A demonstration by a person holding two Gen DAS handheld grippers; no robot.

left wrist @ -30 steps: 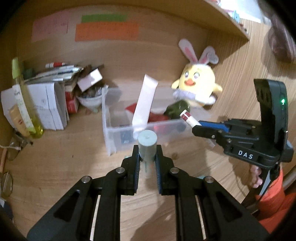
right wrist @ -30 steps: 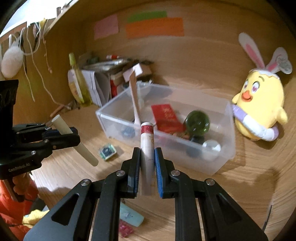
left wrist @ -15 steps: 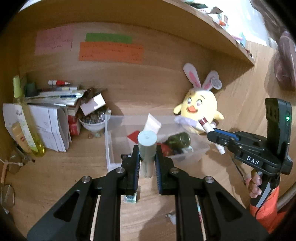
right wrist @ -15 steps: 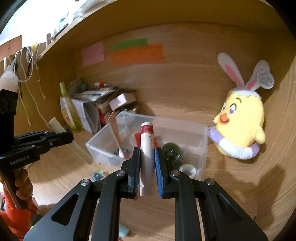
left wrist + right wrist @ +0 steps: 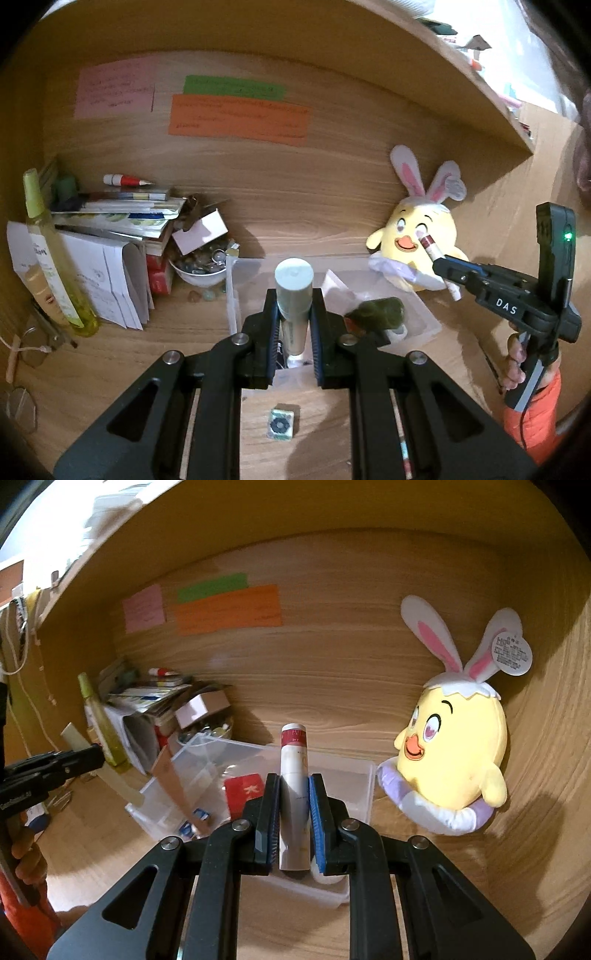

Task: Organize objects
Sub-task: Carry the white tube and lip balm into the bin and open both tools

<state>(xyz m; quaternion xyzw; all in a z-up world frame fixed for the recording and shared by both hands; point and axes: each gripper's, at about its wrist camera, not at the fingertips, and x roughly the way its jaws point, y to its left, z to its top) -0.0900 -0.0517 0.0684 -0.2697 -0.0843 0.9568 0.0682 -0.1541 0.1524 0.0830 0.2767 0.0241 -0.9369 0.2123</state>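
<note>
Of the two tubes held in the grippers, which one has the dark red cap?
The white tube in the right gripper. The tube in the left gripper has a pale green cap instead.

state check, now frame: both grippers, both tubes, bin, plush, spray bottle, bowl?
Left gripper: shut on green-cap tube.
Green-cap tube: held upright, cap up.
Right gripper: shut on red-cap tube.
Red-cap tube: held upright, cap up.
Bin: open, no lid, partly filled.
Plush: upright against back wall, right of bin.
Spray bottle: standing, capped.
Bowl: upright, full of small items.
</note>
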